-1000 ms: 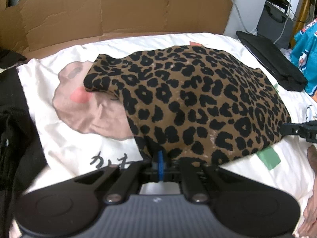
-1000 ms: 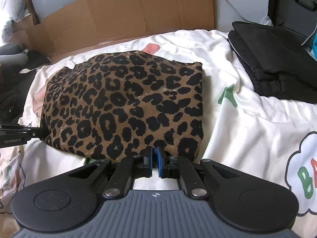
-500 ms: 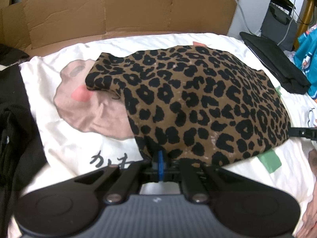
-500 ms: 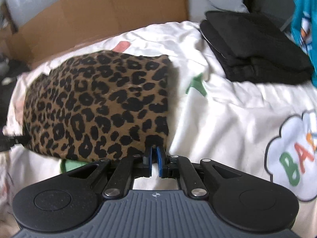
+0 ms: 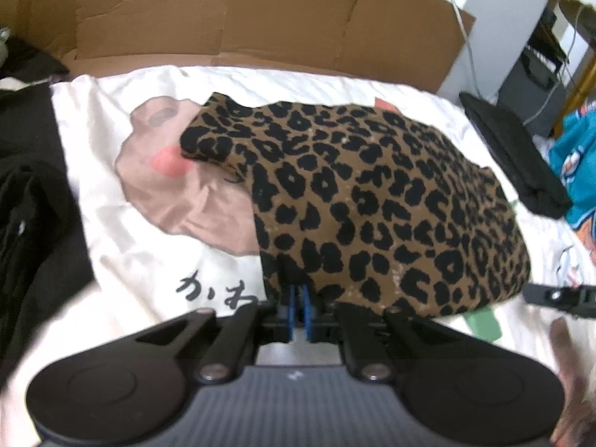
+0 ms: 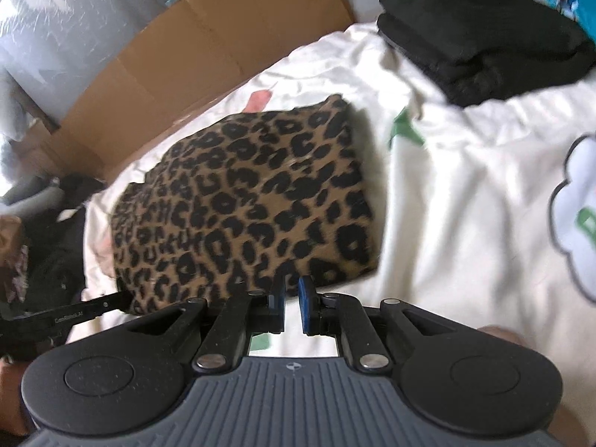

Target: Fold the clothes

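Left wrist view: left gripper (image 5: 297, 307) pinches leopard top (image 5: 372, 201) near edge on bed (image 5: 149, 260); right gripper (image 6: 291, 298) parted, empty. Risk: one-sided pull could undo fold.

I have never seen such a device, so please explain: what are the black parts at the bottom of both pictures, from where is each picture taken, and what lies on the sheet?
No robot: a person holds a two-finger gripper in each hand, and a camera on each looks forward along its jaws. One picture is from the left gripper, the other from the right gripper. A leopard-print garment lies on a white printed sheet, with black folded clothes further right. The right jaws stand open, holding nothing; the left are almost together at the garment's edge, grip unclear.
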Motion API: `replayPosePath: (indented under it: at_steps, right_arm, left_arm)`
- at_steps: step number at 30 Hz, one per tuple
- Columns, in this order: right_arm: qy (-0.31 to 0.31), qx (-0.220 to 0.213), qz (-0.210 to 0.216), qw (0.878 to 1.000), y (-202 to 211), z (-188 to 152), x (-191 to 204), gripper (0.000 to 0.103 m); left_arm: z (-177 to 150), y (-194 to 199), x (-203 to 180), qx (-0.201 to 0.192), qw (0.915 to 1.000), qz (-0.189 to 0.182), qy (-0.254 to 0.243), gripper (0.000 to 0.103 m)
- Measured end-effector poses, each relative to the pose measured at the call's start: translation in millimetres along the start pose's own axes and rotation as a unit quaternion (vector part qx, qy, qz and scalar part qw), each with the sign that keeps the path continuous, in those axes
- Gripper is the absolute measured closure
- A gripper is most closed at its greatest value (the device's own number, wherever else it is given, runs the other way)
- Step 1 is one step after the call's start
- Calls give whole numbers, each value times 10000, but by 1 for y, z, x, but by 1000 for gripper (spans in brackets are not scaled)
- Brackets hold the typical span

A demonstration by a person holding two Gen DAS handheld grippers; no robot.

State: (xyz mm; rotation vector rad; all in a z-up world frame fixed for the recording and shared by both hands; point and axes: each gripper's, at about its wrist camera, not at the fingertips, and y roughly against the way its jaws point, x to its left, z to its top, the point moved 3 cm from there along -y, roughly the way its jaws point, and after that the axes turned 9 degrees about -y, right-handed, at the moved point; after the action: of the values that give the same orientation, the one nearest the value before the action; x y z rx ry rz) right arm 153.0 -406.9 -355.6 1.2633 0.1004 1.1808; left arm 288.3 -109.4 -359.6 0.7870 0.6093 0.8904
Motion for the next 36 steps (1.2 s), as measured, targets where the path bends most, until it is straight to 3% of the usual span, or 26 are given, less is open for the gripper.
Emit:
replayPosePath:
  at_steps: [1,3,9,16,21,33,36]
  right_arm:
    - [-117,33,65,9999,-2,-1,-1,75]
    - [-287,69,134,9995,-5,-2,-3,68]
    - [-916,157,318,9952,-14,-3,-17,68]
    - [-1968,86,579,9787,-23,3,-44,67]
    - [-2444,113,764,9666,-26,-1,-54,67]
    - [-2980,212,1144,9475,-40,-5,-62,66]
    - [-3079,199,1217,9434,-43,-2,-65,67]
  left_arm:
    - [0,3,1,-24,10000,11,11,83]
    - [-2,11,5,-78,9999,126,25,70]
    - [-13,20,31,-81,9970,-105,759,70]
    - [-20,8,37,-94,9884,-665,1362,70]
    - [-22,-10,40,-48,9740,-1105,1976,70]
    - [-28,-18,50,-123,9570,-1330,2576,76]
    - [-29,-20,52,-120,9536,-1344,2692,82]
